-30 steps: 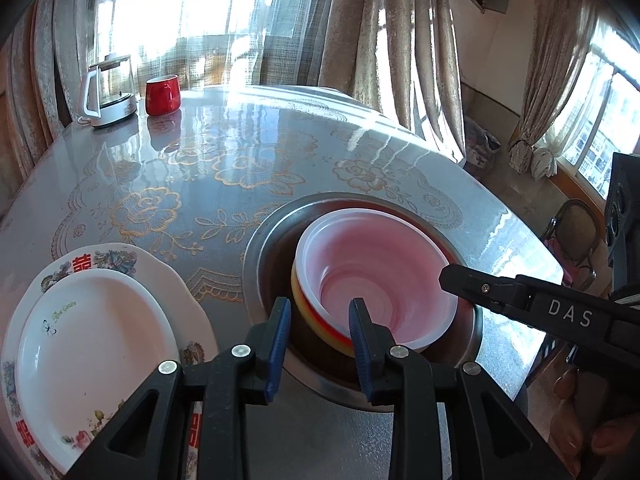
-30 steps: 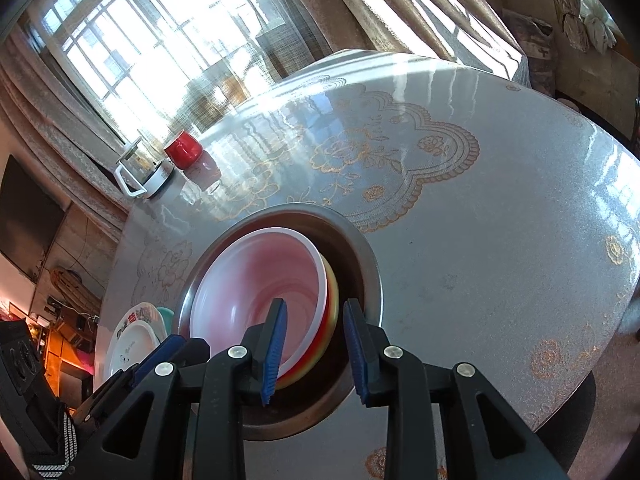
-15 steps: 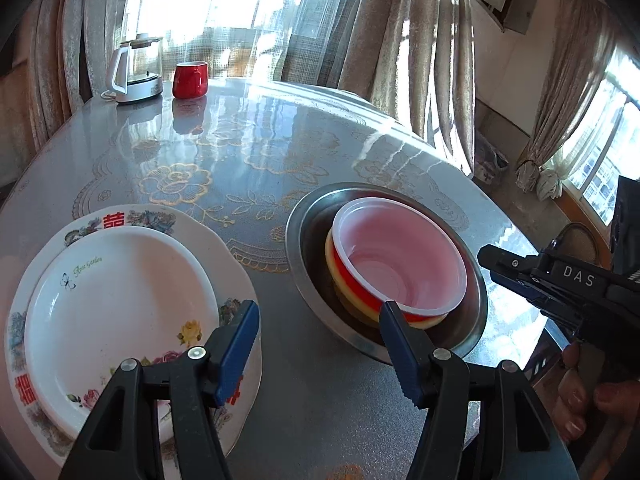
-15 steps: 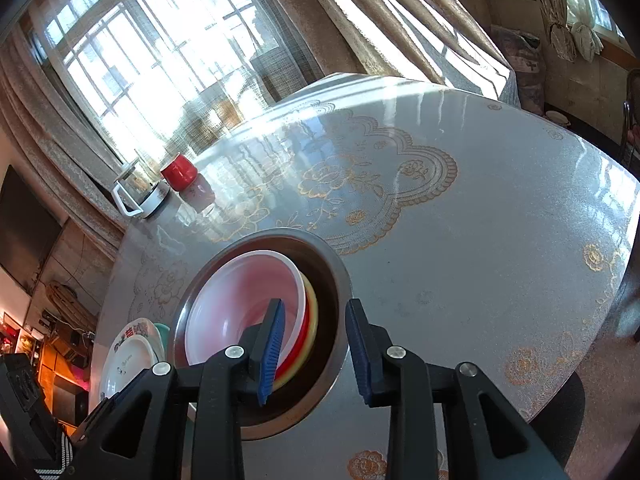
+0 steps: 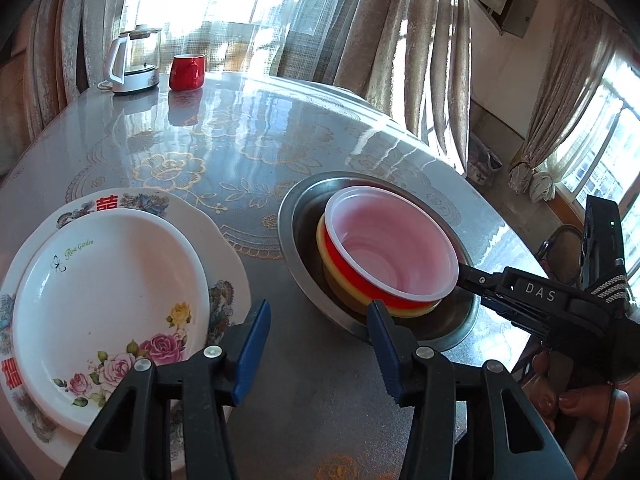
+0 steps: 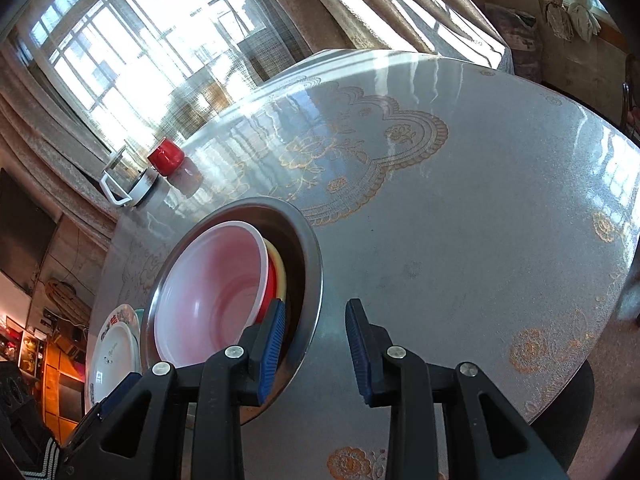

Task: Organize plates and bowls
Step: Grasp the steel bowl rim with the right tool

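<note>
The left gripper, fingers narrowing and empty, is hovering between the stacked plates and nested bowls. The right gripper, narrow, seemingly straddling the steel bowl's rim, is risking tipping it.

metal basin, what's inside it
A red bowl with a pale pink inside sits nested in a yellow bowl, both inside the metal basin. Whether anything lies under the yellow bowl is covered.

Bright daylight thru windows, glare streaks on glossy table; sharp, fisheye-bent w/ dark corners.
</note>
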`<state>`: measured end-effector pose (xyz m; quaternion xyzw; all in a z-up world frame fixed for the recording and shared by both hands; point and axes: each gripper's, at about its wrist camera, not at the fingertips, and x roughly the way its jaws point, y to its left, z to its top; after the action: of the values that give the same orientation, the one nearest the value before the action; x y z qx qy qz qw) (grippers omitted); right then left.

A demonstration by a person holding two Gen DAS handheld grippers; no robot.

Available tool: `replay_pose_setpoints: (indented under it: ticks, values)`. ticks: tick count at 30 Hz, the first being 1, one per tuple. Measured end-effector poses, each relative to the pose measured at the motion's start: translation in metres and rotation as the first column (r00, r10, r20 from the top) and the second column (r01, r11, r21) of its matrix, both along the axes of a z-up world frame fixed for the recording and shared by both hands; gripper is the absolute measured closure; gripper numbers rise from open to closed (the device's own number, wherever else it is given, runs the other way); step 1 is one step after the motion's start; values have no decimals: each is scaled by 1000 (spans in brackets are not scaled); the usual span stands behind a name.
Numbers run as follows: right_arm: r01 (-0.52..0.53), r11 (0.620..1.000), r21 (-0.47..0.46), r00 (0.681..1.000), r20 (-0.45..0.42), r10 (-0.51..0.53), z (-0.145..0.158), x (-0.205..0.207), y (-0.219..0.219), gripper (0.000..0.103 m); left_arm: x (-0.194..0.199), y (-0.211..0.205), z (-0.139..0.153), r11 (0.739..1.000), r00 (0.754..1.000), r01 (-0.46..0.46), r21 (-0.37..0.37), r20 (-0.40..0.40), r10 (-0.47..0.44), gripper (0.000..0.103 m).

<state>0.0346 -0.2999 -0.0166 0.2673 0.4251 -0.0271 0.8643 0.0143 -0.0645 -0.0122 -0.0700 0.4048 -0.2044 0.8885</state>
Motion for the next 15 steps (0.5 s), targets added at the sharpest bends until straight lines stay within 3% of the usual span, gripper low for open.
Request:
replay_pose_setpoints:
  ticks: [8, 12, 15]
  values:
    - [-14, 1000, -2, 999, 30, 14, -4, 3, 0, 79, 6, -2, 5, 1000, 1000, 1, 4, 12, -1, 53]
    - [-1, 999, -40, 1000, 28, 2, -3, 3, -4, 85, 10, -5, 7, 1000, 1000, 12, 9, 10, -12, 59]
    - [19, 1000, 6, 999, 33, -20, -5, 0, -14, 86, 11, -7, 6, 1000, 1000, 20, 10, 6, -20, 62]
